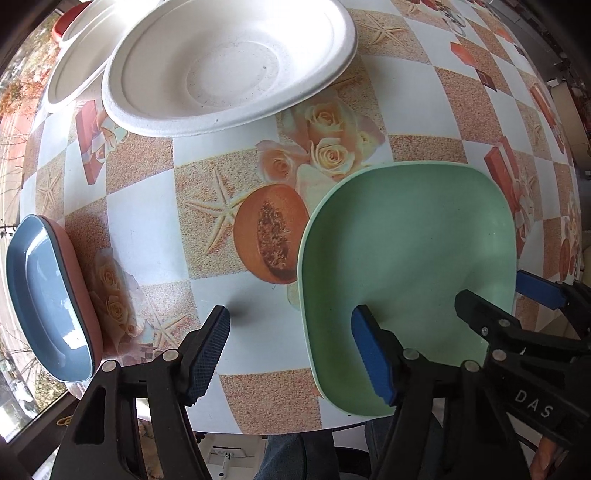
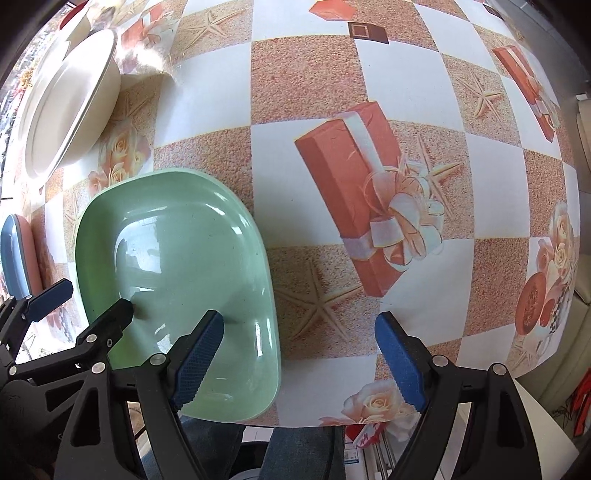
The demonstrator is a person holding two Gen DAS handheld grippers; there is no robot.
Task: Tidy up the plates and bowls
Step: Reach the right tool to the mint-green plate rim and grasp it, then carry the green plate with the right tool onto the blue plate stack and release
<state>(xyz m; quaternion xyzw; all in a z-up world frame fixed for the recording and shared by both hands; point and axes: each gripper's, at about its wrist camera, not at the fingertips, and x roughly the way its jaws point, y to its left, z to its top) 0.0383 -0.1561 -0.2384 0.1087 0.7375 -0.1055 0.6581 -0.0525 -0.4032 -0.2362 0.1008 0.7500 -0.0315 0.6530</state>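
Observation:
A pale green squarish bowl [image 1: 406,236] [image 2: 177,258] sits upright at the table's near edge. My left gripper [image 1: 291,325] is open astride the bowl's left rim, with one blue pad inside the bowl and the other outside over the tablecloth. My right gripper [image 2: 299,321] is open astride the opposite rim in the same way. Neither gripper's pads press on the rim. Each gripper also shows in the other's view: the right gripper [image 1: 495,291] and the left gripper [image 2: 96,295]. A blue dish [image 1: 48,295] [image 2: 13,251] rests nested in a pink one at the left.
Two white foam bowls [image 1: 229,62] [image 2: 66,103] overlap at the far left of the patterned table [image 1: 140,229], with a red item [image 1: 61,26] behind them. The table's front edge runs just below the grippers, above a person's jeans-clad legs [image 2: 295,454].

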